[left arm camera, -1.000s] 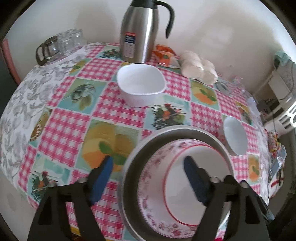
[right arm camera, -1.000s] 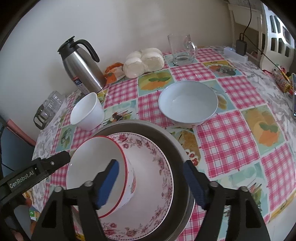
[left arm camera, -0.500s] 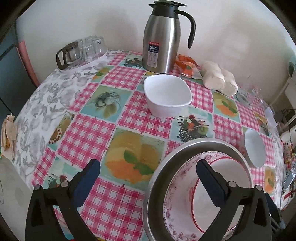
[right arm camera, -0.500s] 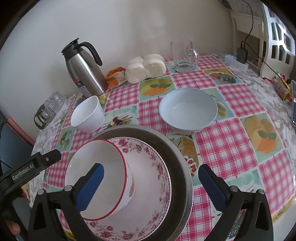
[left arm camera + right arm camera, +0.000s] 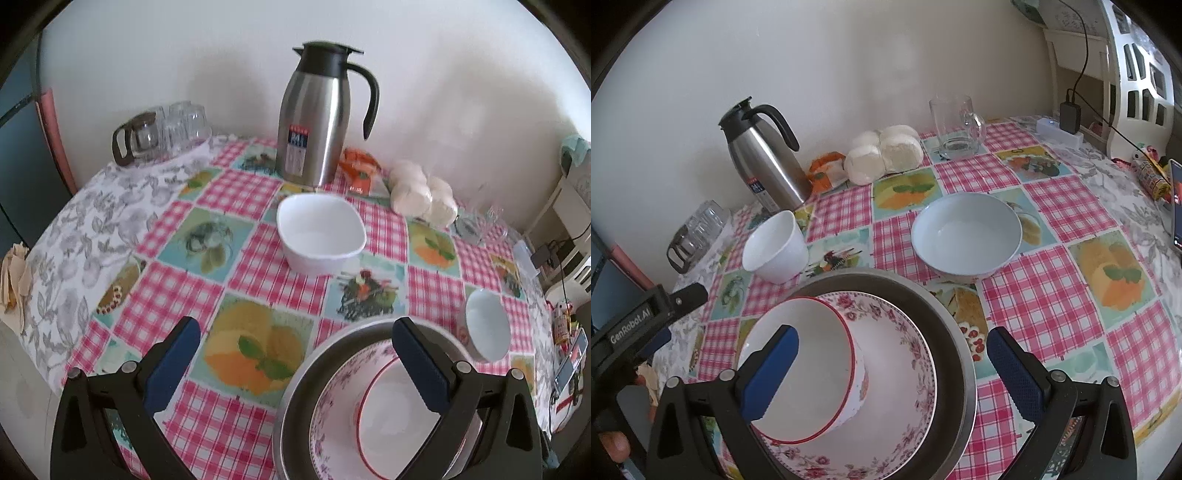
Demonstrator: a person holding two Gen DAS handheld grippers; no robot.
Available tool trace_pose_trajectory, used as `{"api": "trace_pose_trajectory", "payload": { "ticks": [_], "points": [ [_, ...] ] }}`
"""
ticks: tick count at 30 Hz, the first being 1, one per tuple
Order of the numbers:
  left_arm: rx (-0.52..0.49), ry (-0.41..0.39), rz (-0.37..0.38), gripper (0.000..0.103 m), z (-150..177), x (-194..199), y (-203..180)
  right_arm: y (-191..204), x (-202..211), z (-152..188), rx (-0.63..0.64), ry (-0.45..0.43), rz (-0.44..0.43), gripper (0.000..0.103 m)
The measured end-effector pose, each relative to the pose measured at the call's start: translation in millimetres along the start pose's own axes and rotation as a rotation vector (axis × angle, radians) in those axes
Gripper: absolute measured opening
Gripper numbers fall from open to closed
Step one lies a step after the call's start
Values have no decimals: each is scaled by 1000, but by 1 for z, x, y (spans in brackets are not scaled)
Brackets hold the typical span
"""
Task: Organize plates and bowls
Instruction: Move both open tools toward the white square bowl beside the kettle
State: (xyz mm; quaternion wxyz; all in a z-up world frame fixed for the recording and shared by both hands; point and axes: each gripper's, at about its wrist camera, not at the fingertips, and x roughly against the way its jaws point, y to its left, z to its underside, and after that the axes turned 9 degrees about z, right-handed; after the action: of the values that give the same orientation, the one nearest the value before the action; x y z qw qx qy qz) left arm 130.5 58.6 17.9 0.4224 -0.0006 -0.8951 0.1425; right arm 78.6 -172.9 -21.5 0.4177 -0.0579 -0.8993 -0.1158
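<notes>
Seen from the left wrist: left gripper (image 5: 295, 354) spread wide and empty above the checked cloth (image 5: 255, 269), right pad over the rim of the metal basin (image 5: 295, 391), left pad over bare cloth. Nested in the basin, a floral plate (image 5: 332, 398) and a red-rimmed bowl (image 5: 391, 417). Farther back, loose on the table, a square white bowl (image 5: 320, 233); off to the right, a pale bowl (image 5: 487, 329). Flask (image 5: 317, 118) just behind the square bowl, so likely to be knocked by a long reach. Seen from the right wrist: right gripper (image 5: 892, 369) likewise gaping, gripping nothing, straddling the stack. Red-rimmed bowl (image 5: 805, 373) tilted against the floral plate (image 5: 901, 369) rather than seated flat, toward the basin's (image 5: 953, 332) near-left side. Likely to rock or chip if another bowl goes on top before being levelled. Pale bowl (image 5: 966, 236) and square bowl (image 5: 775, 251) well apart beyond the basin, both yet to be gathered. Left gripper (image 5: 639, 321) close at the left edge, a collision risk if both reach in together.
</notes>
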Motion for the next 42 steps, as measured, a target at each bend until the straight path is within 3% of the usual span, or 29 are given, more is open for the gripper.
{"api": "trace_pose_trajectory", "payload": {
  "ticks": [10, 24, 34, 42],
  "points": [
    [-3, -68, 17, 103, -8, 3, 5, -6, 0, -1, -23, 0, 39, 103],
    [74, -20, 88, 103, -28, -34, 25, 1, -4, -14, 0, -16, 70, 103],
    [183, -36, 142, 103, -49, -50, 55, 22, 4, -55, 31, -60, 90, 103],
    [241, -43, 171, 103, -61, -59, 74, 52, 11, -88, 81, -66, 166, 103]
  ]
}}
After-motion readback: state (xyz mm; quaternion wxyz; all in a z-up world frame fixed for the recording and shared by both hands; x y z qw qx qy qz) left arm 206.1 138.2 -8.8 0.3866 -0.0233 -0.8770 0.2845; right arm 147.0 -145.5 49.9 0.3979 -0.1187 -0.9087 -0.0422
